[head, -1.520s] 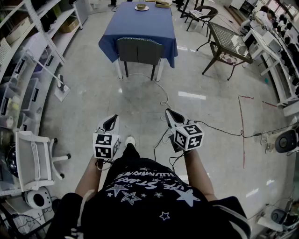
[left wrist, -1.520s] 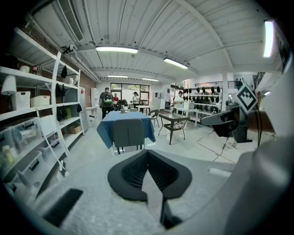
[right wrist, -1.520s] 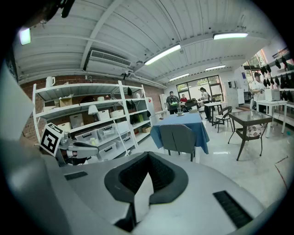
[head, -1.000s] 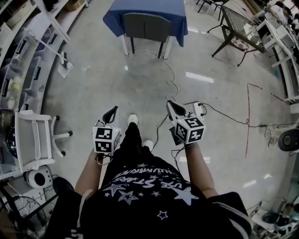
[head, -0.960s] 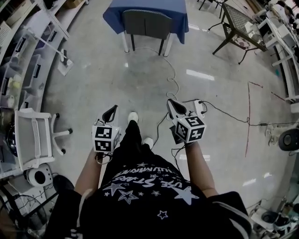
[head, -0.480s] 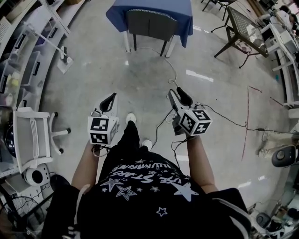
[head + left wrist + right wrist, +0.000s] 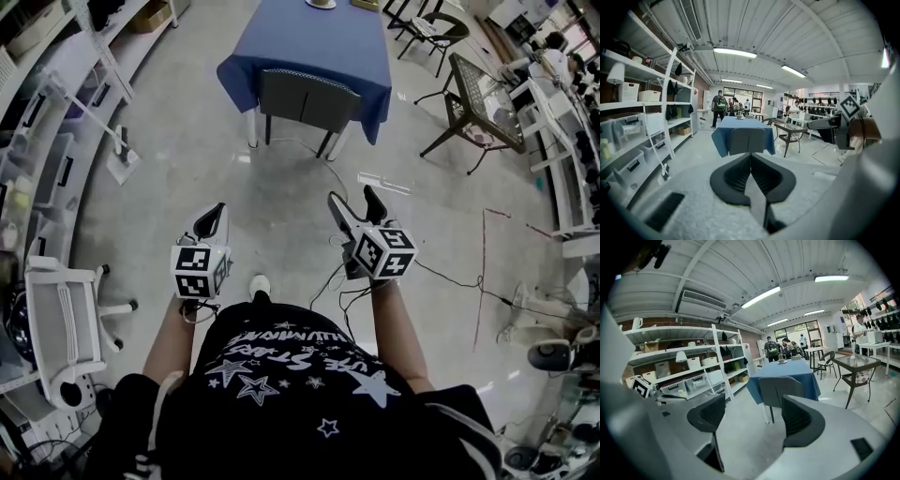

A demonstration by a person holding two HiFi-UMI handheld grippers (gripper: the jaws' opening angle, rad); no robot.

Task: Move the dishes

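The long table under a dark blue cloth (image 7: pixel 305 47) stands on the pale shiny floor, well in front of the person. The dishes, a small white cup on a white saucer (image 7: pixel 320 3), are at the far end of this table, near its middle line; in the left gripper view they are very small (image 7: pixel 739 116).

A grey padded chair with white legs (image 7: pixel 309 98) is pushed against the near end of the table.

Both grippers are held in the air, well apart from the table and pointing toward it. The left gripper (image 7: pixel 214 220) is empty: its two black ribbed jaws are pressed together with nothing between them (image 7: pixel 750 157). The right gripper (image 7: pixel 354 199) has its jaws spread wide, and between them only the floor, the chair and the table can be seen (image 7: pixel 754 411).

White metal shelves with boxes (image 7: pixel 56 103) run along the left side of the table. A dark-framed glass table (image 7: pixel 478 89) is to the right of it. Thin black cables (image 7: pixel 330 272) lie on the floor on the near side of the table, below the right gripper.
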